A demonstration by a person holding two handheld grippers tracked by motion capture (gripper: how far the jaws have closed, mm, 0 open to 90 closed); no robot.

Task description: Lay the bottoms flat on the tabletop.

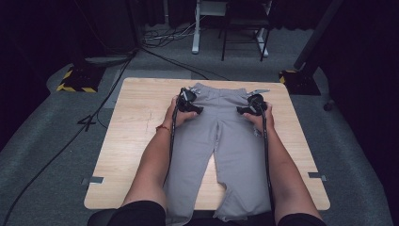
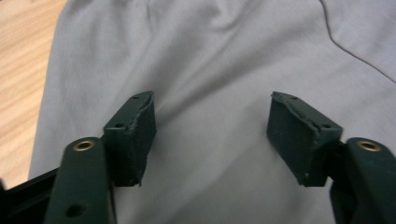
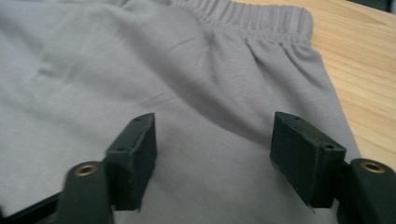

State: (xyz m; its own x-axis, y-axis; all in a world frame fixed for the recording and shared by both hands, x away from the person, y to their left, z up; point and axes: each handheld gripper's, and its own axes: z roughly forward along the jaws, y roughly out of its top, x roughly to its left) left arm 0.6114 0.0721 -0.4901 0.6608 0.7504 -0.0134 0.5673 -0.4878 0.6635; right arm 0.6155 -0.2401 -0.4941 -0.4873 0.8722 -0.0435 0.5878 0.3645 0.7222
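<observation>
Grey trousers [image 1: 221, 141] lie flat on the wooden table [image 1: 131, 127], waistband at the far end, legs running toward the person. My left gripper [image 1: 195, 109] hovers over the trousers' left hip, pointing inward. In the left gripper view its jaws stand apart over smooth grey cloth [image 2: 210, 84], nothing between the pads [image 2: 140, 135]. My right gripper [image 1: 242, 111] sits over the right hip, pointing inward as well. Its own view has the jaws wide above the cloth [image 3: 140, 70], with the elastic waistband [image 3: 252, 18] beyond and the pads [image 3: 299, 154] empty.
Bare wood [image 3: 364, 60] lies beside the trousers' right edge and more of it [image 2: 18, 70] by the left edge. Cables [image 1: 94, 117] trail over the grey floor at the left. A chair and desk legs [image 1: 240, 33] stand beyond the table.
</observation>
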